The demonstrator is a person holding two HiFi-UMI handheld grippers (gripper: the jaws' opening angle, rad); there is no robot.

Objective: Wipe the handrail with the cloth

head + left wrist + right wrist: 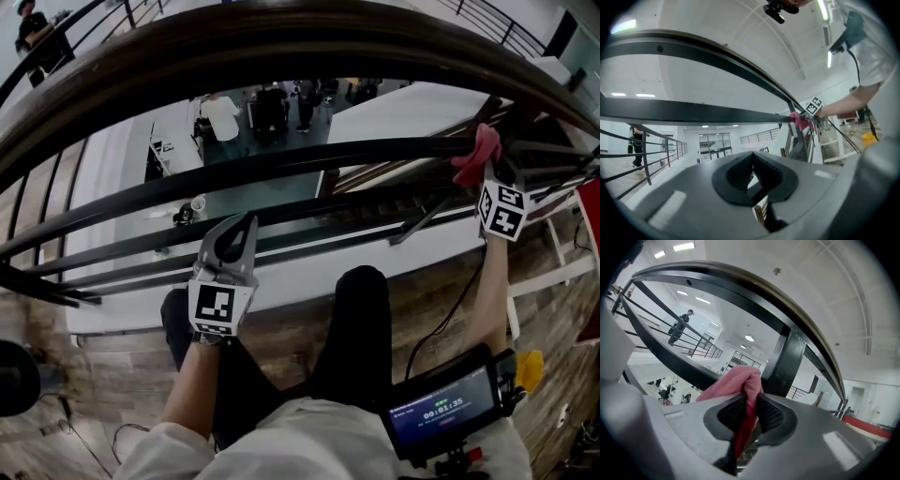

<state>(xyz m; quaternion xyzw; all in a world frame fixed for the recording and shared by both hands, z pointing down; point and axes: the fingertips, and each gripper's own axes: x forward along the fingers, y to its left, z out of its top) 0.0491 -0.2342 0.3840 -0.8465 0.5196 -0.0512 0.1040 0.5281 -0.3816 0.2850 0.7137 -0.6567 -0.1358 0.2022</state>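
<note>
The dark handrail (281,42) curves across the top of the head view, with thinner black rails (309,157) below it. A pink cloth (477,152) is pinched in my right gripper (489,169), which presses it against the lower rail at the right, beside a black post (787,363). In the right gripper view the cloth (740,385) bulges out between the shut jaws. My left gripper (234,242) hangs lower at centre left, jaws shut on nothing, off the rails. From the left gripper view the cloth (800,121) shows far along the rail (693,112).
Beyond the railing is a drop to a lower floor with people and desks (253,112). A person (36,37) stands at a far railing, top left. A screen device (445,411) hangs at my waist. Wooden floor (122,366) lies underfoot.
</note>
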